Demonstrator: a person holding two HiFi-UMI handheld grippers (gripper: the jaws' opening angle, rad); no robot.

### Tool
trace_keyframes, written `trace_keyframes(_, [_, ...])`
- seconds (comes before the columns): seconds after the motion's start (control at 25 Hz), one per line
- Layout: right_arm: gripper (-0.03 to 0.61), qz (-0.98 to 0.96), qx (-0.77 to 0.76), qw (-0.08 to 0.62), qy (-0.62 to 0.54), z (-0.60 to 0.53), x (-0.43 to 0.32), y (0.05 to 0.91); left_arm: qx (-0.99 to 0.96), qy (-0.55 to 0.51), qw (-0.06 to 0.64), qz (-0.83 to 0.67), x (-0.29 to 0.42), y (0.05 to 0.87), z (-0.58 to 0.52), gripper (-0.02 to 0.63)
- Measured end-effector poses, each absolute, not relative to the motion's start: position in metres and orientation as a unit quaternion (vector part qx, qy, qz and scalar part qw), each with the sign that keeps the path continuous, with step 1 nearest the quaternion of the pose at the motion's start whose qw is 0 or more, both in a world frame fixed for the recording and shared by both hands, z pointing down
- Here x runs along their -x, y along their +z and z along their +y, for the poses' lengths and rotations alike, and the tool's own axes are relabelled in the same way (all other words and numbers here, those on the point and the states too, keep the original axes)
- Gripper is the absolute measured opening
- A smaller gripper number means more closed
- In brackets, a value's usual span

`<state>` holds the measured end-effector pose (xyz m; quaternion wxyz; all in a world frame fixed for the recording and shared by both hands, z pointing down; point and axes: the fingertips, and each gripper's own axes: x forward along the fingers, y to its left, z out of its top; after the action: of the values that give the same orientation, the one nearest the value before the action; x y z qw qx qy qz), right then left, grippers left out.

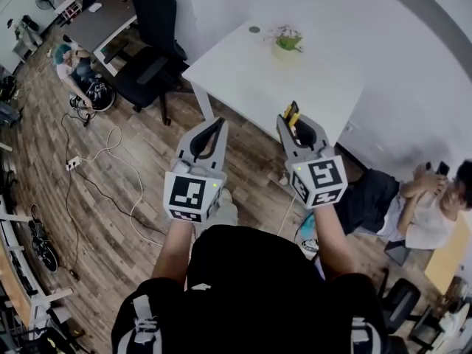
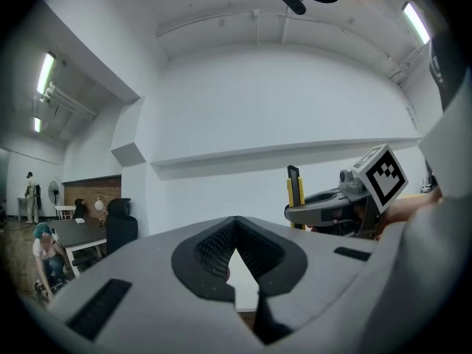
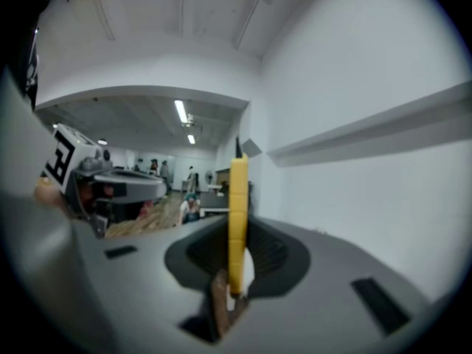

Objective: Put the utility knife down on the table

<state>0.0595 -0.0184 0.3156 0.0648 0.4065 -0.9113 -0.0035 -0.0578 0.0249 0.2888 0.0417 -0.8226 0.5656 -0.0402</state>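
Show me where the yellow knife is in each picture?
Head view: right of centre, utility knife in the right gripper.
Left gripper view: utility knife upright, right of centre.
Right gripper view: utility knife dead centre, between the jaws.
Shared landmark: person sitting on the floor.

— Where is the utility knife (image 1: 293, 112)?
— At about one o'clock in the head view, clamped between the fingers of the right gripper (image 1: 299, 124), not lying on anything.
— What does it look like, and how does it sit?
— It's slim and yellow with a black strip. It stands upright, edge-on to that gripper's camera, its top end poking above the fingers.
— And the table (image 1: 243, 80)?
— White, at twelve o'clock. The knife shows against its near edge.
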Motion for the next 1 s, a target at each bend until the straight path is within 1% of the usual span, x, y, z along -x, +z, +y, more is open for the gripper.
trace_keyframes(0.6, [0.078, -0.9, -0.429, 0.082, -0.008, -0.111, 0.008, 0.305, 0.839, -0.034, 0.04, 0.542, 0.127, 0.276, -0.077, 0.02])
trace_keyframes(1.0, [0.078, -0.881, -0.462, 0.101, 0.006, -0.162, 0.03, 0.32, 0.864, -0.035, 0.026, 0.502, 0.149, 0.287, -0.138, 0.02])
